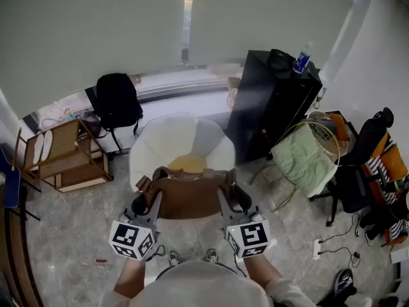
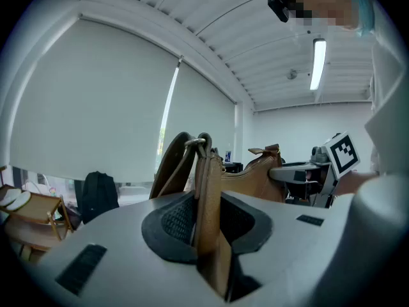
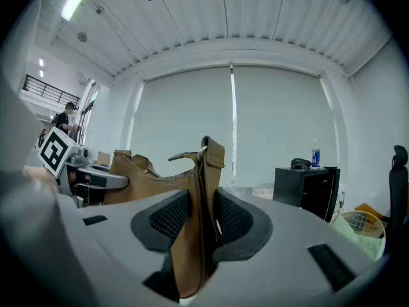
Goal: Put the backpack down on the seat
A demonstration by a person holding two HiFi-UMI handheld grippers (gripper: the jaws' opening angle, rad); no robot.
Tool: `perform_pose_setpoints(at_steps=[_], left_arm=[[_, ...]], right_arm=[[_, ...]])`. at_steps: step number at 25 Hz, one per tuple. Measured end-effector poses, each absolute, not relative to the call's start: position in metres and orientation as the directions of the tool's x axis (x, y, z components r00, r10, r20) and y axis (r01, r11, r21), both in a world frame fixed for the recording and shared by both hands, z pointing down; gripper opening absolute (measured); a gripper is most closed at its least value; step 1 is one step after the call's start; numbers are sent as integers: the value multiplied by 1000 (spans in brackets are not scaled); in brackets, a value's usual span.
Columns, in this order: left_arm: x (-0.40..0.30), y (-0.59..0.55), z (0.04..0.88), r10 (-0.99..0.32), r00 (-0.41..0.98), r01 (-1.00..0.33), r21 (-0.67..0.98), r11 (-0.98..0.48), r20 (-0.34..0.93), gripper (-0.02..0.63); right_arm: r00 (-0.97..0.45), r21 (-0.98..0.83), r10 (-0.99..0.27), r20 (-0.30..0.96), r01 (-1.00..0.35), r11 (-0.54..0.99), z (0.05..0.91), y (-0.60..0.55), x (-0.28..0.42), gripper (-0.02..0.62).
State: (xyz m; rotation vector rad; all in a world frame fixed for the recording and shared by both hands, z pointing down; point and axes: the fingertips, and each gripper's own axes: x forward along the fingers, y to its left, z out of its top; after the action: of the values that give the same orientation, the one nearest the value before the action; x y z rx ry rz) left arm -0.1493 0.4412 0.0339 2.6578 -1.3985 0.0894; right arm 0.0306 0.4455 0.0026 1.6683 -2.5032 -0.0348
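I have the backpack hanging between my two claws. It is tan-brown leather, soft and slouched, with a curved open top and flat straps at both ends. From the head view it sits over the front edge of the white round seat, with a yellow cushion just behind it. I cannot tell from here whether its base touches the seat.

The left claw is clamped on a brown strap. Its ribbed pads press on either side and leave only the strap's thickness between them. The left gripper view also shows a metal ring joining the straps above the grip, which the head view is too small to show. The right claw is pinched on the strap at the other end in the same way, with a slightly wider gap filled by folded leather.

Only the head view shows the seat and where the bag hangs over it. Each gripper view shows the bag's rim stretching away to the opposite marker cube. The right gripper view also shows the black cabinet with a bottle on top.
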Motion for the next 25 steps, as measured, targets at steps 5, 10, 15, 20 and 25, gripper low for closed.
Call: perform_pose_setpoints(at_steps=[5, 10, 15, 20, 25], left_arm=[[-136, 439, 33, -808, 578, -816, 90, -571, 115, 97], [-122, 439, 34, -799, 591, -807, 87, -585, 115, 97], [-113, 440, 35, -794, 595, -804, 74, -591, 126, 98], [-104, 440, 35, -797, 590, -807, 71, -586, 133, 98], [-93, 438, 34, -812, 567, -823, 62, -564, 139, 98]], right_arm=[[-371, 95, -924, 99, -920, 379, 2, 448, 41, 153], [-346, 96, -934, 86, -930, 354, 5, 449, 59, 153], [-352, 47, -931, 92, -933, 358, 10, 451, 68, 160], [-355, 26, -931, 90, -933, 359, 12, 449, 78, 160], [-383, 7, -920, 84, -923, 385, 13, 443, 89, 160]])
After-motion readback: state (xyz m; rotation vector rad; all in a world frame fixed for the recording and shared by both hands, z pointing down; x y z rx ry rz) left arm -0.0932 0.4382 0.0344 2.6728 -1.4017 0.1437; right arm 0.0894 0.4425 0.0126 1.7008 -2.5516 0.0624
